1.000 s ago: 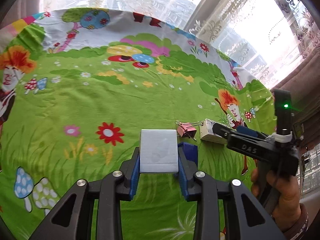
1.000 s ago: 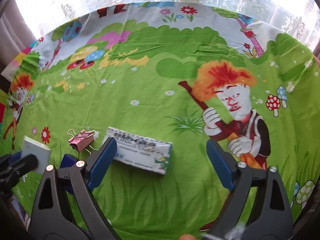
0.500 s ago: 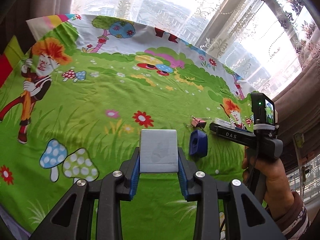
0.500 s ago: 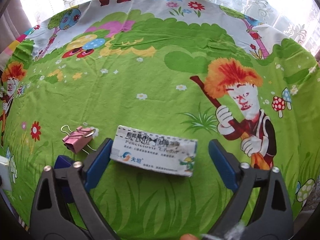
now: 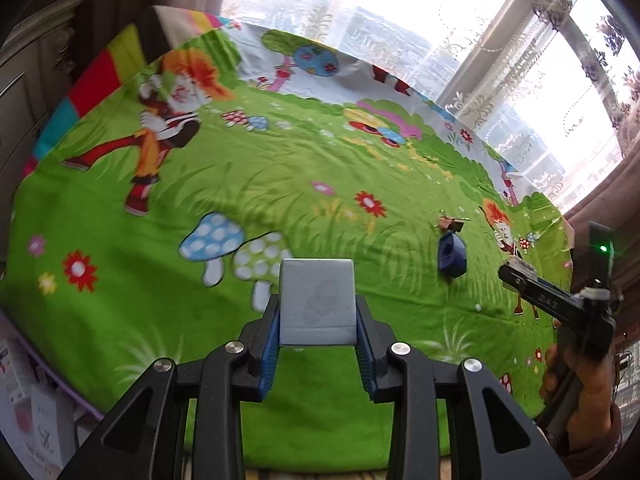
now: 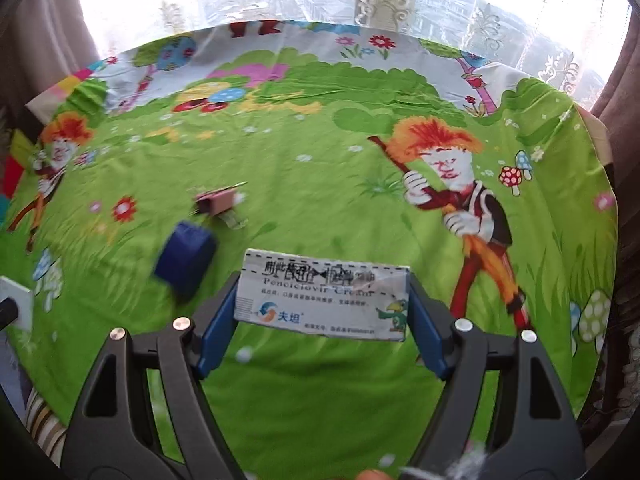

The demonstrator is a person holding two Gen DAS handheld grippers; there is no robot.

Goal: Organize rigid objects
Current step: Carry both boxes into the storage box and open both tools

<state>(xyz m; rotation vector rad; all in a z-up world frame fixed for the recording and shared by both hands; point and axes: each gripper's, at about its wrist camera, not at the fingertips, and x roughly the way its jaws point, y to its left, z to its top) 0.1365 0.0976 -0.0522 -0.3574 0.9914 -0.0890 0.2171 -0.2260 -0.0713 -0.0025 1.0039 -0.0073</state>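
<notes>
My left gripper point(image 5: 318, 320) is shut on a small white box point(image 5: 317, 300) and holds it above the green cartoon cloth point(image 5: 280, 184). My right gripper point(image 6: 322, 308) is shut on a long white cream carton point(image 6: 324, 300) with printed text, lifted off the cloth. A dark blue block point(image 6: 182, 256) and a pink binder clip point(image 6: 218, 202) lie on the cloth to the left of the carton. Both also show in the left wrist view, the block point(image 5: 451, 255) and the clip point(image 5: 450, 222) at the right. The right gripper's body point(image 5: 560, 300) shows at the far right there.
The cloth point(image 6: 320, 152) covers a table by a bright window with lace curtains point(image 5: 500, 60). Brown drapes point(image 6: 624, 100) hang at the right. The white box in my left gripper shows at the left edge of the right wrist view point(image 6: 14, 302).
My right gripper closed on the cream carton and lifted it. My left gripper, still holding the white box, rose and pulled back to the left, away from the blue block and clip.
</notes>
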